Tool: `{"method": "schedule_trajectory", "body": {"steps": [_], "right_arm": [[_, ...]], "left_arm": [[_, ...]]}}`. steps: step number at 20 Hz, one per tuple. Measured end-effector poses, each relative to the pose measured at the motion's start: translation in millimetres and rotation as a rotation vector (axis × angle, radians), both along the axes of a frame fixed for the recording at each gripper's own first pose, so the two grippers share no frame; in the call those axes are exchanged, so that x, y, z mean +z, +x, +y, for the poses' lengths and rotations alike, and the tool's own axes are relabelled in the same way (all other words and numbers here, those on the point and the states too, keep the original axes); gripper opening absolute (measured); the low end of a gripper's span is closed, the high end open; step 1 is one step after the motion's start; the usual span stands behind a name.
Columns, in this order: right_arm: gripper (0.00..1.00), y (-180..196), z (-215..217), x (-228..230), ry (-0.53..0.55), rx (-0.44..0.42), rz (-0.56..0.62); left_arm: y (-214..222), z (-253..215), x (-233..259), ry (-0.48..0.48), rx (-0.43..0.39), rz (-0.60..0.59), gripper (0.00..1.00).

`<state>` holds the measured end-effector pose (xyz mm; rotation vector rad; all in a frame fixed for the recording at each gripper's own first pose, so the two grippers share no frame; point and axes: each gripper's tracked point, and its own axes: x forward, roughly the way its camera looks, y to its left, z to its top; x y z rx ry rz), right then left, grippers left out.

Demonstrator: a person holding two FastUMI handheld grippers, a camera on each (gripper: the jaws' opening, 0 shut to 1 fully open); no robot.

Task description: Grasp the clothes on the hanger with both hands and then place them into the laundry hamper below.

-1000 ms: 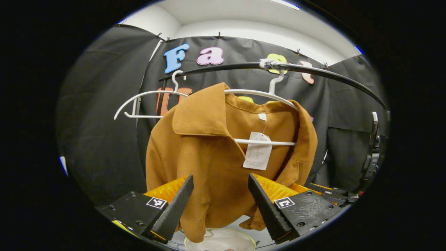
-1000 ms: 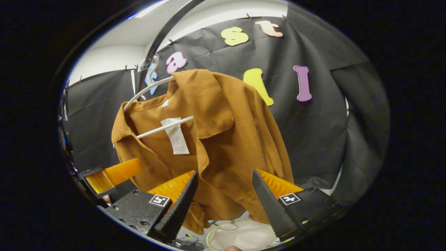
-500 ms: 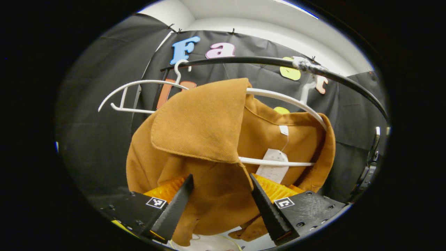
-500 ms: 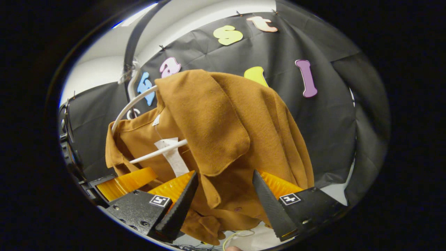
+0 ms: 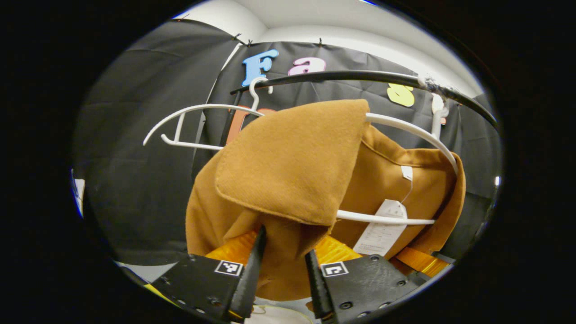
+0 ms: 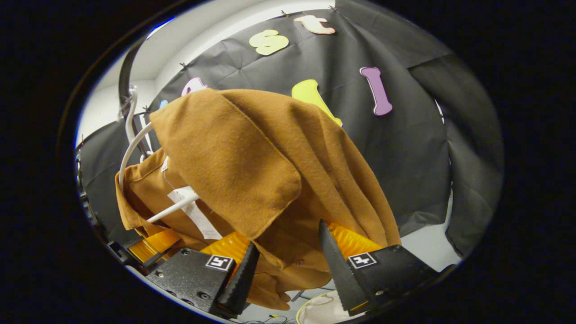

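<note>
The brown jacket (image 5: 292, 166) hangs on a white hanger (image 5: 405, 130) from the black rail (image 5: 351, 76), open at the front, with a paper tag (image 5: 380, 227) dangling inside the collar and across the hanger's lower bar. In the left gripper view the garment looms larger than half a second ago: the lapel now spreads across the middle of the picture and its lower edge sits just above the left tool (image 5: 281, 265). That tool's jaws, which stood wide a moment ago, have drawn close together, and a fold of the jacket's front edge runs down between them; the cloth touches at least the inner faces near the tips, but whether both fingers are truly pressing on it I cannot tell. A second, bare white hanger (image 5: 198, 121) hangs on the rail beside the jacket, and it has slid toward the middle of the view compared with before. In the right gripper view the jacket (image 6: 252, 162) has likewise grown and now covers more of the booth wall, its other lapel hanging over the gap of the right tool (image 6: 288, 265). That tool's jaws remain spread about as wide as before, with the jacket's front edge lying between them and not pinched. The other tool shows at the lower left edge of this view, tucked under the jacket's hem. Below, a pale rim of the laundry hamper (image 6: 315, 310) peeks out between the fingers.
</note>
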<state>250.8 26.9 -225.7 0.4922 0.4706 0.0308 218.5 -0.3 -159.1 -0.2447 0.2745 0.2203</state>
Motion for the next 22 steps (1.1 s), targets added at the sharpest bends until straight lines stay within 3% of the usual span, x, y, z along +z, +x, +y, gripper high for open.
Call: {"method": "schedule_trajectory", "body": {"steps": [2, 3, 4, 5, 6, 9, 10, 11, 12, 14, 15, 16, 17, 18, 19, 20, 22], "right_arm": [[0.65, 0.7, -11.2, -0.9, 0.001, -0.026, -0.004], [0.58, 0.5, -19.5, -3.8, -0.011, -0.051, 0.007], [0.47, -1.4, -28.5, -7.5, -0.023, -0.077, 0.021], [0.40, -3.1, -33.8, -7.0, -0.017, -0.093, 0.018], [0.31, -5.2, -37.8, -7.7, -0.009, -0.104, 0.020], [0.23, -4.6, -39.0, -5.5, 0.019, -0.077, 0.022], [0.22, -6.6, -39.1, -8.7, 0.010, -0.067, 0.043], [0.15, -8.7, -38.3, -7.8, 0.002, -0.054, 0.045], [0.14, -8.3, -39.3, -4.1, 0.001, -0.048, 0.040], [0.12, -9.3, -42.0, -0.9, 0.019, -0.047, 0.031], [0.11, -10.4, -42.2, 0.2, 0.027, -0.048, 0.026], [0.11, -10.5, -44.2, 2.2, 0.034, -0.047, 0.022], [0.11, -11.0, -45.5, 4.2, 0.043, -0.047, 0.015], [0.11, -14.8, -49.1, 5.2, 0.053, -0.051, 0.008], [0.10, -18.2, -53.5, 7.4, 0.063, -0.057, 0.002], [0.10, -21.1, -57.1, 9.7, 0.073, -0.062, -0.005], [0.10, -22.7, -66.1, 15.2, 0.088, -0.086, -0.018]], "left_arm": [[-2.6, 6.0, 0.2, 0.012, 0.000, 0.011, 0.43], [-5.3, 15.5, -0.5, 0.033, 0.032, 0.019, 0.44], [-6.2, 19.6, -3.1, 0.040, 0.040, 0.026, 0.03], [-12.7, 18.2, -3.0, 0.037, 0.029, 0.031, 0.02], [-12.4, 16.9, -5.7, 0.026, 0.018, 0.035, 0.09], [-17.8, 10.1, -2.6, -0.004, -0.030, 0.017, 0.08], [-20.3, 7.4, -2.7, -0.006, -0.046, 0.018, 0.14], [-23.3, 6.6, -2.3, -0.001, -0.060, 0.016, 0.07], [-25.7, 5.5, -0.3, 0.001, -0.070, 0.009, 0.14], [-29.8, 2.3, 4.5, -0.004, -0.086, -0.004, 0.14], [-29.7, -0.8, 7.5, -0.016, -0.102, -0.010, 0.14], [-29.6, -2.4, 9.7, -0.032, -0.116, -0.019, 0.04], [-31.5, -4.6, 11.7, -0.053, -0.133, -0.022, 0.04], [-33.2, -8.1, 13.7, -0.077, -0.149, -0.028, 0.14], [-35.9, -6.9, 17.4, -0.089, -0.149, -0.037, 0.04], [-29.7, -4.4, 16.1, -0.102, -0.141, -0.053, 0.14], [-33.9, -1.6, 18.7, -0.095, -0.134, -0.046, 0.04]]}}
